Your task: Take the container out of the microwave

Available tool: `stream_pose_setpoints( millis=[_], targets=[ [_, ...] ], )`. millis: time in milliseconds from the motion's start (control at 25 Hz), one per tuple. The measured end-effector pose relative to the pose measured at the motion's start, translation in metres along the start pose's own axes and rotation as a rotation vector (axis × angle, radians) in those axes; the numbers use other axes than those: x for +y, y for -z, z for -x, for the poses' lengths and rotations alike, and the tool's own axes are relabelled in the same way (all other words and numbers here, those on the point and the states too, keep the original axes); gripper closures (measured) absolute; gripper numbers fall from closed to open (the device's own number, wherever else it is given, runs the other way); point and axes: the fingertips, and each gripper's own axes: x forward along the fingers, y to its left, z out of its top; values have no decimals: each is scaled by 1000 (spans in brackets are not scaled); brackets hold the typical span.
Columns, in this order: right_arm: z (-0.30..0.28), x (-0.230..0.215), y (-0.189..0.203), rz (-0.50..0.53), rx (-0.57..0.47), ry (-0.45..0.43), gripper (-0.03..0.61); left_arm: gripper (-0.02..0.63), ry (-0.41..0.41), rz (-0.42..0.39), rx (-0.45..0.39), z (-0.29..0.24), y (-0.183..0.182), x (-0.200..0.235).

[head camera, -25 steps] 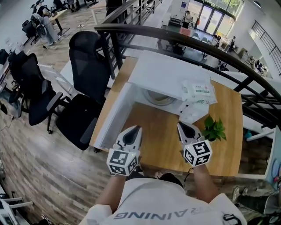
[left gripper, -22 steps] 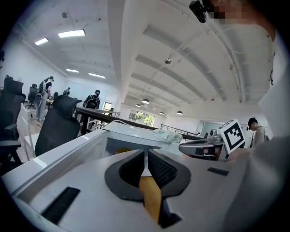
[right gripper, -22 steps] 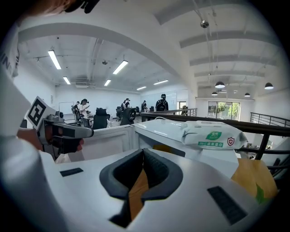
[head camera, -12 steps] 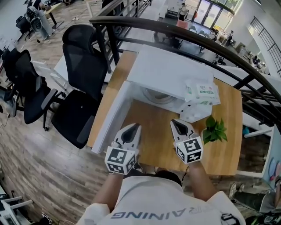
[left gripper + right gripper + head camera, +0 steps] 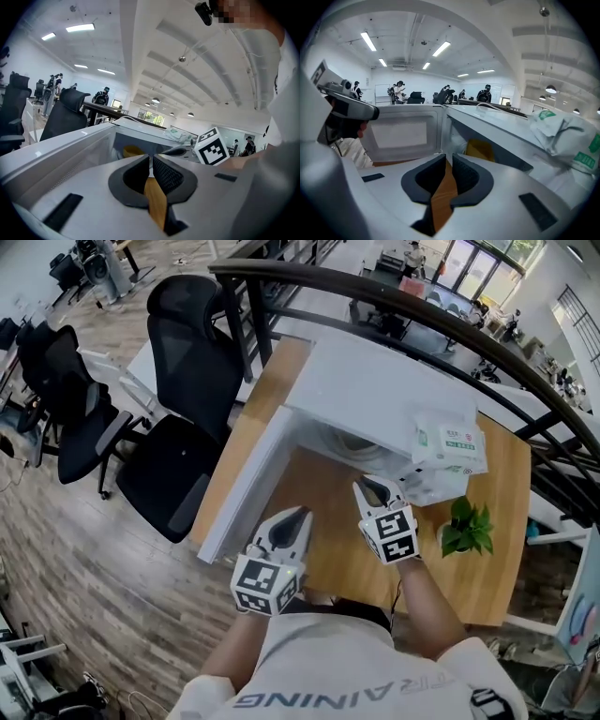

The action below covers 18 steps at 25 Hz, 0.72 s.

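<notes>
My right claw (image 5: 367, 488) hung just before the open microwave (image 5: 375, 381) at the desk's (image 5: 328, 549) far edge. Its jaws had just been cracking apart, with nothing between them. My left claw (image 5: 295, 518) sat closer to the desk's near edge, beside the door (image 5: 248, 484), jaws together and empty. The yellow container (image 5: 480, 150) was inside the microwave, touched by neither of my 2 claws.

There is one microwave (image 5: 375, 390), one yellow container (image 5: 480, 150) inside it, one small potted plant (image 5: 469, 529), one tabletop (image 5: 497, 577), and two black office chairs (image 5: 192, 362) nearby.
</notes>
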Motion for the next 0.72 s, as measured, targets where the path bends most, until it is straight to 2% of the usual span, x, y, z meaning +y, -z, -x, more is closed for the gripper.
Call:
stream_pose_setpoints(
  millis=[80, 440, 720],
  targets=[
    [-12, -1, 3, 33, 30, 16, 500, 561, -2, -4, 4, 2, 3, -1],
    [-60, -13, 24, 102, 145, 46, 452, 561, -12, 32, 21, 5, 17, 2],
    [-104, -33, 36, 265, 216, 120, 416, 562, -29, 51, 27, 5, 18, 11]
  ],
)
